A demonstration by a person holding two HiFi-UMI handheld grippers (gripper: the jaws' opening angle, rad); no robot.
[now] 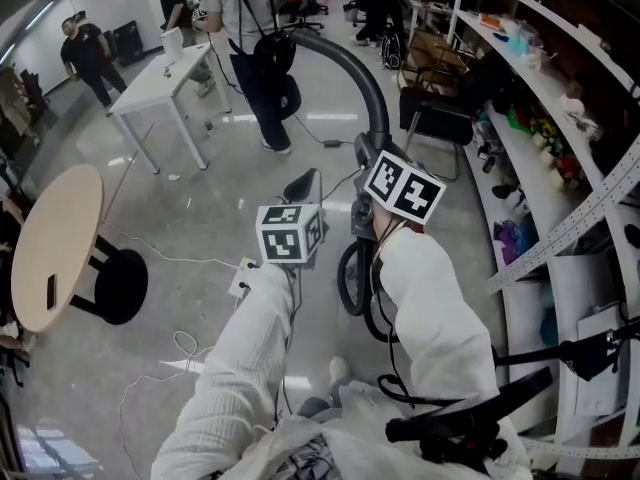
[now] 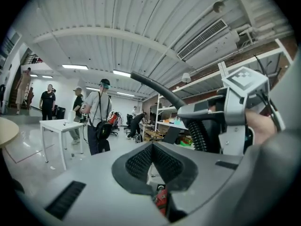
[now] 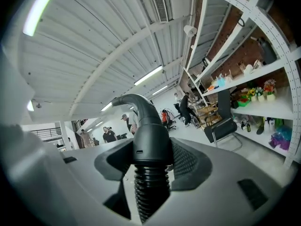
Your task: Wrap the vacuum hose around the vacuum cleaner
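Observation:
The black vacuum hose (image 3: 149, 185) is ribbed and ends in a smooth cuff (image 3: 150, 142) and a curved rigid tube (image 1: 357, 65). My right gripper (image 3: 151, 161) is shut on that cuff and holds the tube upward. In the head view the right gripper (image 1: 370, 150) is ahead of its marker cube. My left gripper (image 2: 152, 148) is held just left of it, jaws together with nothing between them; from it I see the right gripper's marker cube (image 2: 245, 81) and the ribbed hose (image 2: 202, 135). Dark loops of hose and the vacuum cleaner (image 1: 352, 278) show between my arms, mostly hidden.
Long shelves (image 1: 560, 98) full of items run along the right. A black chair (image 1: 435, 118) stands beyond the hose. At left are a white table (image 1: 165, 78), a round wooden table (image 1: 55, 243) and several people (image 1: 255, 28). Thin cables (image 1: 180, 353) lie on the floor.

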